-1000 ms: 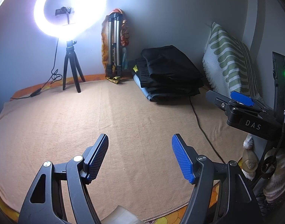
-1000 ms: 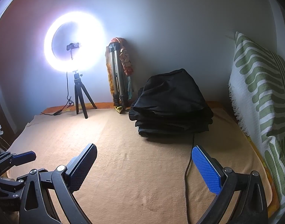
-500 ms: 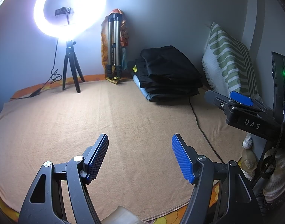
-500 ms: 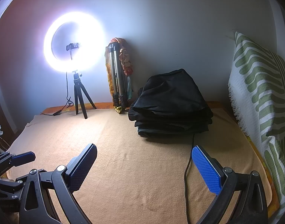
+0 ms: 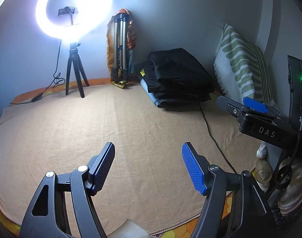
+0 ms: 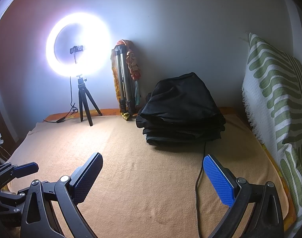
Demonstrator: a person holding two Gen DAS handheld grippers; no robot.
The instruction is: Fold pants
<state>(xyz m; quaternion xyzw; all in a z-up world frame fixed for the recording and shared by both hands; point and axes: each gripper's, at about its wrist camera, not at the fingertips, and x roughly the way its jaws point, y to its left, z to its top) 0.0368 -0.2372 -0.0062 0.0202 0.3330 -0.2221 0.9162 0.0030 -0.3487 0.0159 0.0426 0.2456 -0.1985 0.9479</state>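
Note:
A stack of folded dark pants lies at the back right of the tan blanket, near the wall. My left gripper hovers over the blanket's near part, open, with nothing between its blue pads. My right gripper is also open and empty, well short of the stack. The right gripper's side shows at the right edge of the left wrist view. The left gripper's tip shows at the left edge of the right wrist view.
A lit ring light on a small tripod stands at the back left, its cable trailing left. A folded metal tripod leans on the wall. A green-patterned pillow stands at the right. A black cable crosses the blanket.

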